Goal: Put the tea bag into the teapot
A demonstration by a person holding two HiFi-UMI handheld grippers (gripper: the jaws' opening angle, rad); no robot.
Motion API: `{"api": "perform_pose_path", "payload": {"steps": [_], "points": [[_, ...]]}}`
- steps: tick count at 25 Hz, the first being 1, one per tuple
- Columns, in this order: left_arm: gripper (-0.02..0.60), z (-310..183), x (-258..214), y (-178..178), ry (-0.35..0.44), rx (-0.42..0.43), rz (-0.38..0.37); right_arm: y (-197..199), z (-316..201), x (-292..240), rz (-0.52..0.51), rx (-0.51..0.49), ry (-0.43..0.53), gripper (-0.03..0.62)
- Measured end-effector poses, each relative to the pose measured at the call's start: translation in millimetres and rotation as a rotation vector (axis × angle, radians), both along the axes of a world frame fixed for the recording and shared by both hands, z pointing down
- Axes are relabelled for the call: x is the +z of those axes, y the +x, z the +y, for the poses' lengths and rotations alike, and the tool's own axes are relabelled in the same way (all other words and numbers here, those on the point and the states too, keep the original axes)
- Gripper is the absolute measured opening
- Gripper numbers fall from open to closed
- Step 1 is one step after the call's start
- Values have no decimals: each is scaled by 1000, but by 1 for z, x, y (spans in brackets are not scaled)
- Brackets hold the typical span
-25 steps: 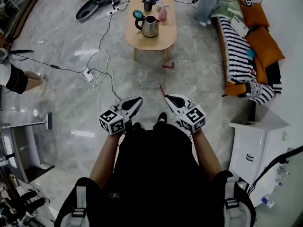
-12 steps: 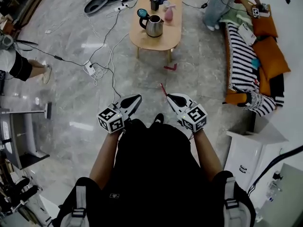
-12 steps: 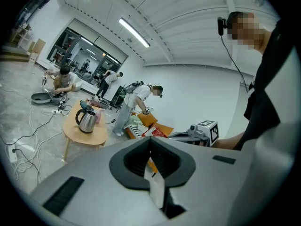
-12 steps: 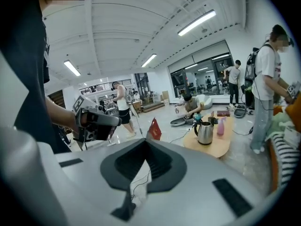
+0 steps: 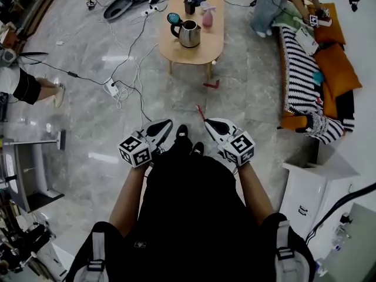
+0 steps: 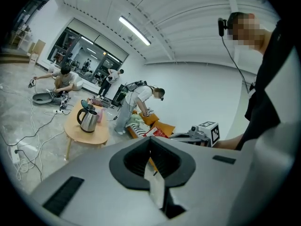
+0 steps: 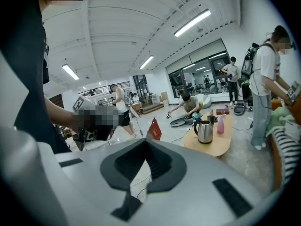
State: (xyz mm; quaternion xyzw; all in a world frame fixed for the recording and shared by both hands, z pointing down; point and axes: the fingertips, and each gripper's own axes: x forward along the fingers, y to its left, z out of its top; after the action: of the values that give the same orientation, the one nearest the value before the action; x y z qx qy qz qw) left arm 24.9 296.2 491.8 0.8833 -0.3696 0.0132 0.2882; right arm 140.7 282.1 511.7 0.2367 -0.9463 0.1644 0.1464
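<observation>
Right gripper [image 5: 206, 121] is clamping flat red tea bag [image 5: 200, 110]
Left gripper [image 5: 170, 123] is clenching empty; steel teapot [image 5: 188, 34] is sitting on oval wooden table [image 5: 200, 55].

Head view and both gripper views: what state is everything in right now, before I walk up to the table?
Left gripper: shut, nothing seen in it.
Right gripper: shut on the tea bag.
Tea bag: red, pinched at the jaw tips, sticking out ahead.
Teapot: upright on the table, lid flipped open.
Pink bottle: upright beside the teapot.
</observation>
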Motion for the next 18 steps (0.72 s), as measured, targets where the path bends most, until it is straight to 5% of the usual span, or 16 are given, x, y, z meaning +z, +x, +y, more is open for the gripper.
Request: {"api": "perform_pose_path", "payload": {"steps": [11,18], "points": [[11,-57,3,-4,-2,60,41,-15,-49,-6,40,23,3,6],[11,-104,4,-36,-4,101,44,-48,-95,-13,49,58,18,6]]}}
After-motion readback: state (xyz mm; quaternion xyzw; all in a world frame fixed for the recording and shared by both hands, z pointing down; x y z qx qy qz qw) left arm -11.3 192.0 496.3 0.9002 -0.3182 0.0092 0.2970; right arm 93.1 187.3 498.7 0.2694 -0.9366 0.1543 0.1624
